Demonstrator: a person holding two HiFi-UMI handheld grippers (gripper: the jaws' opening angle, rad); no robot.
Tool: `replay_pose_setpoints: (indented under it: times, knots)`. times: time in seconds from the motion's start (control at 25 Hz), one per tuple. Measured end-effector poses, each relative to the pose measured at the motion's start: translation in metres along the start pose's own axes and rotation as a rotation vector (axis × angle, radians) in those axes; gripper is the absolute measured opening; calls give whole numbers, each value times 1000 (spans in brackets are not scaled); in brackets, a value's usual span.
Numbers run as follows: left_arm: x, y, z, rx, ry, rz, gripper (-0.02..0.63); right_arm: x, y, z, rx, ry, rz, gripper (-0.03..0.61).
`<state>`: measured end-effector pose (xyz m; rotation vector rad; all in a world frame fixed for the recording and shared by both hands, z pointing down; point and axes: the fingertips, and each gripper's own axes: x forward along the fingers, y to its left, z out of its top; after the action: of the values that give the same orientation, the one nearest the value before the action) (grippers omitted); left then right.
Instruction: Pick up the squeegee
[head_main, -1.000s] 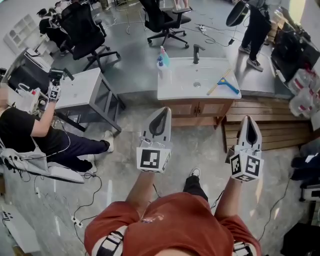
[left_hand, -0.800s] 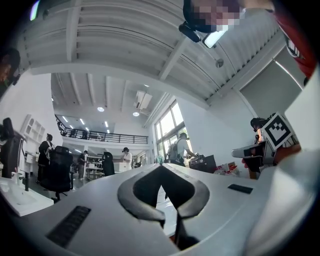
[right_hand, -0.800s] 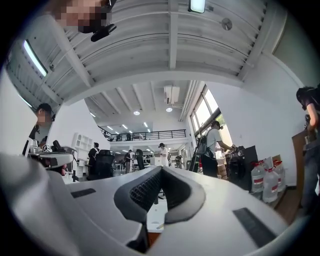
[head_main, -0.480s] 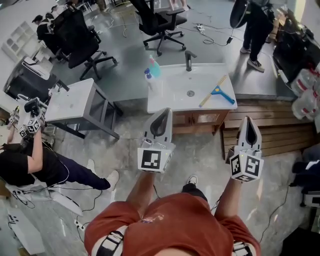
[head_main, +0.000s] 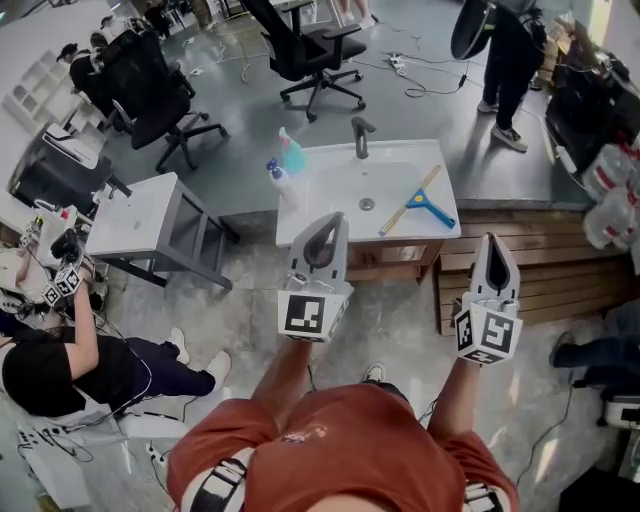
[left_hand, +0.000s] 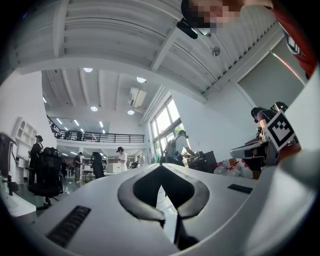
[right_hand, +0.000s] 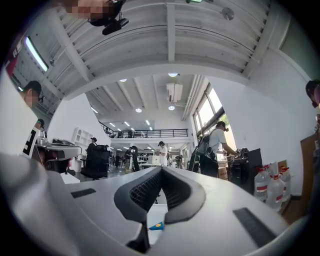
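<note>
1. Head view: the squeegee (head_main: 418, 207) lies on the right part of the white desk (head_main: 300, 232), just beside the sink bowl. Its blue blade end points right and its wooden handle angles toward the front edge. The left tongs (head_main: 335, 217) and right tongs (head_main: 493, 239) are both held out short of it, touching nothing.
2. Left gripper view: the tongs are closed and empty. You only see rafters, windows and people far off.
3. Right gripper view: these are closed and empty too, with a sliver of blue low behind the tips, probably the squeegee. I'd use this one since it's nearer. Open it up first, then pinch across the thin handle.
4. Room: spray bottles (head_main: 284, 165) stand at the desk's left corner. Office chairs (head_main: 150, 95) sit on a grey floor with loose cables.
</note>
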<state>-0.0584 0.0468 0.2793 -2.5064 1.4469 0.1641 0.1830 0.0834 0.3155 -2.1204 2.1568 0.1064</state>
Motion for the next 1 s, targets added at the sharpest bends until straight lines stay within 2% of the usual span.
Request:
replay_pose_setpoints:
  times: [0.48,0.76,1.0]
  knots:
    - [25,-11,-8,22,-4,18,18,24,-13,-14,3,2,42,8]
    - [43,3,-28,19,-5,12,18,47,-13,-19,-30,-7,28,8]
    - [81,26,-34,-2,-33,7,18,91,-15,-13,-68,-16,13,8]
